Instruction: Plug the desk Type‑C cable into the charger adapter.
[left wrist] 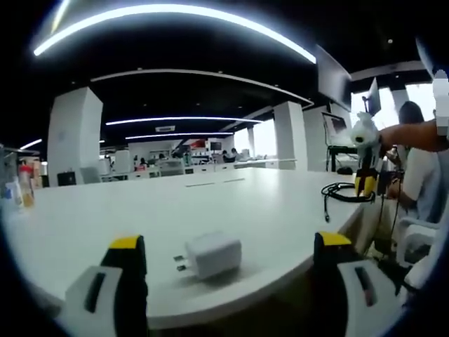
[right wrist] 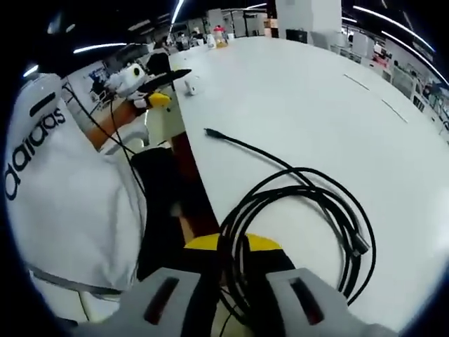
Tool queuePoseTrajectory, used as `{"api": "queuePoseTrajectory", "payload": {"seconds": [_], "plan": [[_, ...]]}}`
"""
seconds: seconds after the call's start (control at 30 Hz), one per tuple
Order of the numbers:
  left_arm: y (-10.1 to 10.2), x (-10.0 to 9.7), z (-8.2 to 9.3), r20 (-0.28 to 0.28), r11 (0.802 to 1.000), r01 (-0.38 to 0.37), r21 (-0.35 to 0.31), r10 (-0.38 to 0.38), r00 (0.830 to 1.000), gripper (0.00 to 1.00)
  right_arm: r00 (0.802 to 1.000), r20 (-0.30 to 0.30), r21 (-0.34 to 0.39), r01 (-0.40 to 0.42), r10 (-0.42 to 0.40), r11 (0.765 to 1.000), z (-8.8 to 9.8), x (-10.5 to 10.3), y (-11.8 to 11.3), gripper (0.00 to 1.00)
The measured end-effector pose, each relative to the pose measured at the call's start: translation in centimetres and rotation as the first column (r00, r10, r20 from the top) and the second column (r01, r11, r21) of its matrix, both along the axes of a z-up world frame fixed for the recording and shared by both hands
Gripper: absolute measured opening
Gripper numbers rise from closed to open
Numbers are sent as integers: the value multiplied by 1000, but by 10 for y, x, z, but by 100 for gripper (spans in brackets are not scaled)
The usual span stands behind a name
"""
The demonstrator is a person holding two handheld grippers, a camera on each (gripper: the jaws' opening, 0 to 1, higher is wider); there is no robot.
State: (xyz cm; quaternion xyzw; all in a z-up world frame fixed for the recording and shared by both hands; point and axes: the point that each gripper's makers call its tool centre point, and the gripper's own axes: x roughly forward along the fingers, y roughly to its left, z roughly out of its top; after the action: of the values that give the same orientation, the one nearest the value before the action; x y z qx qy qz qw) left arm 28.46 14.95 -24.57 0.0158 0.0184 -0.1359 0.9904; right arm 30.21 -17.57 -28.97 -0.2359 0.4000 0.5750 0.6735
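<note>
The white charger adapter [left wrist: 210,254] lies on the white table [left wrist: 210,203] near its front edge, prongs to the left. My left gripper [left wrist: 229,241] is open, with a jaw on each side of the adapter and neither touching it. The black Type-C cable [right wrist: 309,189] lies coiled on the table, one plug [right wrist: 210,132] stretched out toward the adapter [right wrist: 189,87]. My right gripper [right wrist: 235,244] is shut on the coil's near loops. The left gripper view has the right gripper [left wrist: 365,184] at the cable [left wrist: 340,191] on the right. The left gripper [right wrist: 158,88] is far off at the table edge.
The person in a white shirt [right wrist: 63,182] sits at the table edge between the two grippers. Bottles [left wrist: 24,186] stand at the table's far end. Monitors [left wrist: 333,77] and pillars fill the office behind. The wide table top [right wrist: 316,91] is bare past the cable.
</note>
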Motion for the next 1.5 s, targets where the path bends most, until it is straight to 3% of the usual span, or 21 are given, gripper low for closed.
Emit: {"api": "queuePoseTrajectory", "payload": {"seconds": [0.13, 0.23, 0.33, 0.43, 0.53, 0.9, 1.13, 1.3, 1.4, 1.43, 1.5], "plan": [[0, 1, -3, -8, 1000, 9, 9, -9, 1000, 100, 995, 76, 6, -62, 61, 998, 2, 1, 5, 11], [0, 2, -4, -11, 999, 19, 34, -19, 1000, 99, 993, 96, 12, -71, 70, 997, 4, -1, 10, 11], [-4, 2, -3, -16, 997, 50, 53, -50, 999, 97, 975, 175, 29, -147, 140, 989, 11, 4, 17, 11], [-7, 2, -5, -30, 993, 81, 81, -79, 996, 93, 973, 181, 38, -155, 146, 987, 14, 4, 25, 11], [-7, 4, -2, -27, 990, 102, 94, -100, 995, 89, 954, 231, 42, -207, 192, 977, 17, 7, 36, 11], [-6, 10, 0, -83, 959, 211, 187, -199, 976, 76, 914, 261, 43, -333, 311, 942, 17, 4, 80, 12], [-3, 13, 8, -95, 942, 271, 195, -257, 962, 69, 903, 268, 49, -361, 336, 931, 20, 10, 94, 12], [-3, 17, 7, -144, 904, 353, 240, -326, 934, 63, 902, 250, 79, -381, 352, 921, 25, 8, 107, 13], [-7, 19, 5, -164, 872, 402, 281, -369, 915, 60, 886, 263, 74, -413, 382, 908, 26, 6, 117, 12], [-9, 17, 3, -186, 850, 438, 293, -398, 898, 57, 877, 266, 78, -434, 400, 898, 26, 5, 123, 12], [-10, 19, 2, -211, 830, 463, 312, -415, 885, 55, 869, 265, 71, -450, 418, 890, 24, 4, 127, 12]]}}
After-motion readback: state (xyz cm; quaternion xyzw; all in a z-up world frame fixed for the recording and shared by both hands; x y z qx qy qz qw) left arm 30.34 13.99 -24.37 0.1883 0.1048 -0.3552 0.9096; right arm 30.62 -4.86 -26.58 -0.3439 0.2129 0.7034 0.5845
